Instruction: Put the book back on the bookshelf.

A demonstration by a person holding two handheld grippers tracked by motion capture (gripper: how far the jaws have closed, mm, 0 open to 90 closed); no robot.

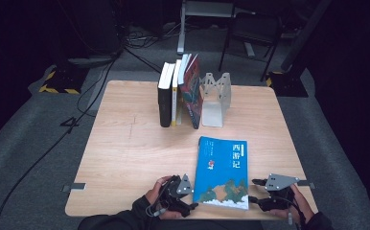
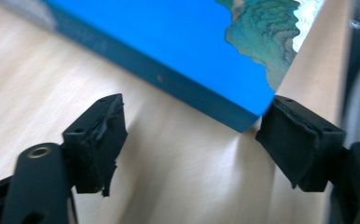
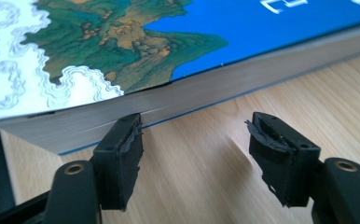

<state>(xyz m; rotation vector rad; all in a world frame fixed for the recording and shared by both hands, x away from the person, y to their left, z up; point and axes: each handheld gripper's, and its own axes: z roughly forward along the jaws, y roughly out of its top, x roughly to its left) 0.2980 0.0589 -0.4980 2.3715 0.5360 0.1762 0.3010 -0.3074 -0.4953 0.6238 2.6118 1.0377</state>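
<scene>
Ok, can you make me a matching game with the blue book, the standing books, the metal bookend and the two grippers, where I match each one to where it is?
Things:
1. blue book
2. standing books
3. metal bookend
4. left gripper
5. right gripper

Places:
A. upright in a row at the far side of the table
B. open, by the blue book's spine corner
C. lying flat near the front edge
D. open, by the blue book's page edge
E. just right of the standing row

Pairs: 1-C, 2-A, 3-E, 4-B, 5-D
</scene>
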